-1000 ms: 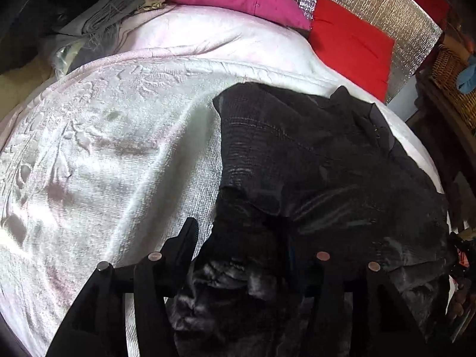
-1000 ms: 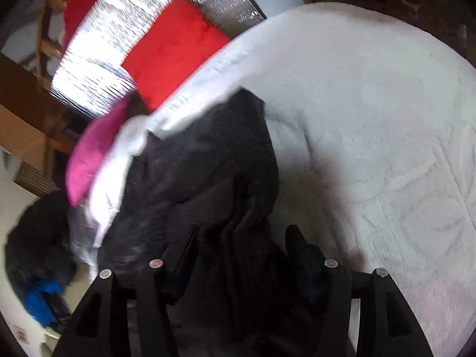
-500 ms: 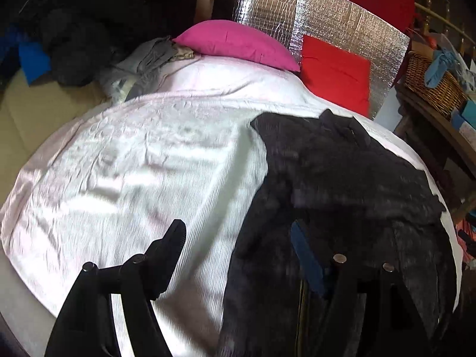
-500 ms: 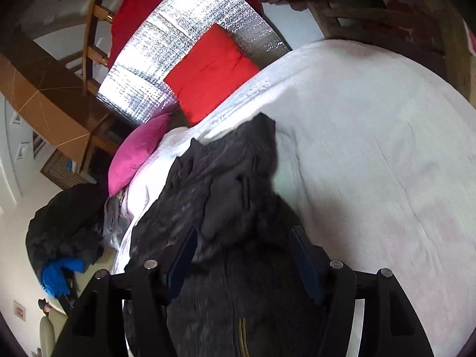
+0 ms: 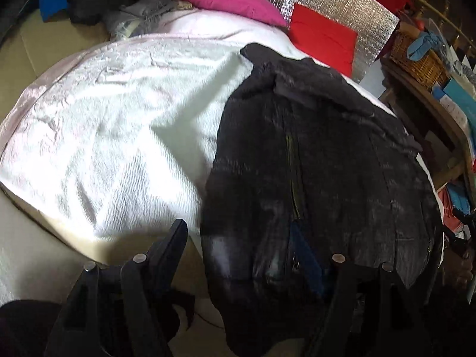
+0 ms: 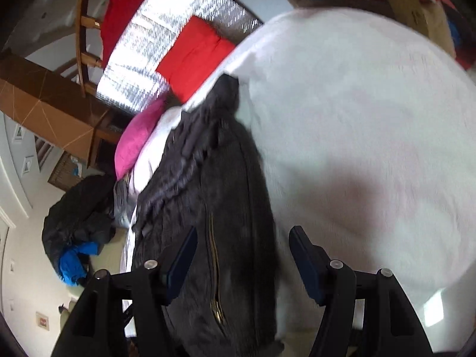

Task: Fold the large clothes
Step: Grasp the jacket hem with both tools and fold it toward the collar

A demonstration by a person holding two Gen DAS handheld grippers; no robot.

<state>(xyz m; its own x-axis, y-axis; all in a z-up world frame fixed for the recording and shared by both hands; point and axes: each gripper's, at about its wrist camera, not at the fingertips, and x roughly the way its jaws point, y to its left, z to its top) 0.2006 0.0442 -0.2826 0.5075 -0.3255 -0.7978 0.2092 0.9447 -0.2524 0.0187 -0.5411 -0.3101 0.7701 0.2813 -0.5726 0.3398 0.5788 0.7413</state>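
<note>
A large black jacket (image 5: 321, 163) with a brass zipper lies on the white bedspread (image 5: 125, 125), its hem hanging over the near edge of the bed. My left gripper (image 5: 238, 238) is open and empty, just short of the hem's left side. In the right wrist view the jacket (image 6: 214, 196) runs away from me along the bedspread (image 6: 357, 125). My right gripper (image 6: 244, 247) is open with the jacket's lower edge between its jaws, not closed on it.
A pink pillow (image 5: 232, 0) and a red pillow (image 5: 321, 38) lean on a silver foil panel (image 5: 333, 6) at the head of the bed. Grey clothes (image 5: 139, 15) lie far left. A wicker basket (image 5: 419, 59) sits on a wooden shelf at the right. Dark and blue clothes (image 6: 74, 232) are piled on the floor.
Both grippers have let go of the jacket and pulled back toward the foot of the bed. The jacket now lies spread flat with its zipper showing.
</note>
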